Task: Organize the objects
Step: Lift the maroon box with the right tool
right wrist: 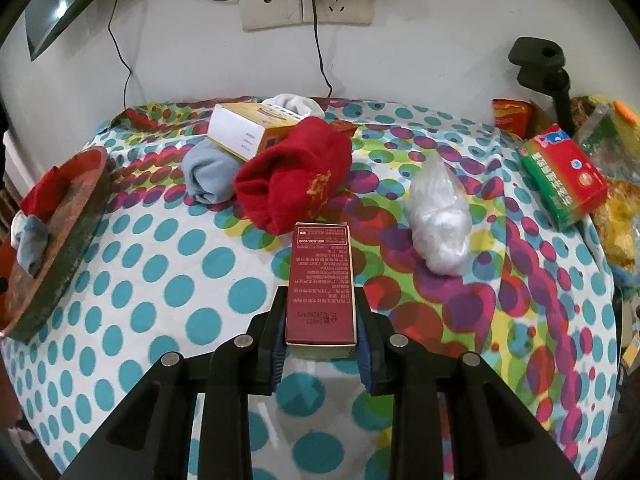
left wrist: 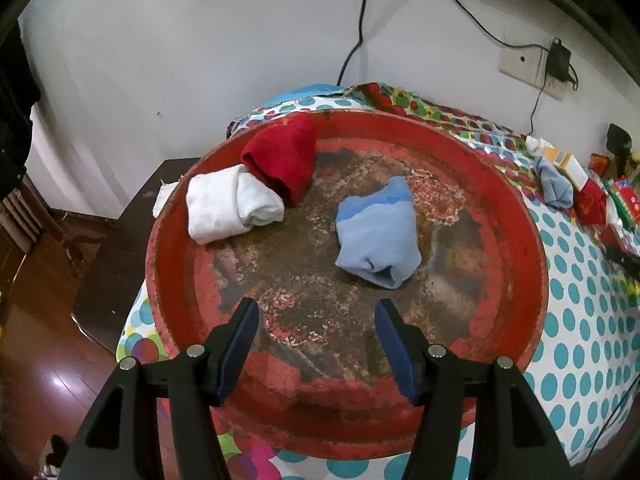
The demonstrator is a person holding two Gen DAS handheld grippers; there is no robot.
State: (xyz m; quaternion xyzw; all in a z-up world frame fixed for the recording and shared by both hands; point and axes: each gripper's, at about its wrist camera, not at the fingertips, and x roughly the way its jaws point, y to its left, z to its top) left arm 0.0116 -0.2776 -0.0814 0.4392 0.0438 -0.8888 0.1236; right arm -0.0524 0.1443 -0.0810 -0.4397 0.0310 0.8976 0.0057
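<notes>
Left wrist view looks down into a big round red tray with worn, rusty paint; the left hand-held gripper hangs over the near part of the tray with its two blue-padded fingers spread wide and nothing between them; three rolled socks lie in the tray; a blue sock lies just ahead of the gripper, a bit to the right, not touching it; a white sock lies farther off on the left by the rim; a red sock rests against the white one at the far side; the tray sits on a spotted cloth that covers the bench.

Right wrist view shows the right hand-held gripper closed on a dark red box, squeezed at its near end, with the box sticking out forward over the cloth; just past the far end of the box lies another red sock; a grey-blue sock sits to its left; a white and orange box leans on top of these two; a clear plastic bag lies to the right; a green and red box lies near the right edge; the tray shows at the far left.
</notes>
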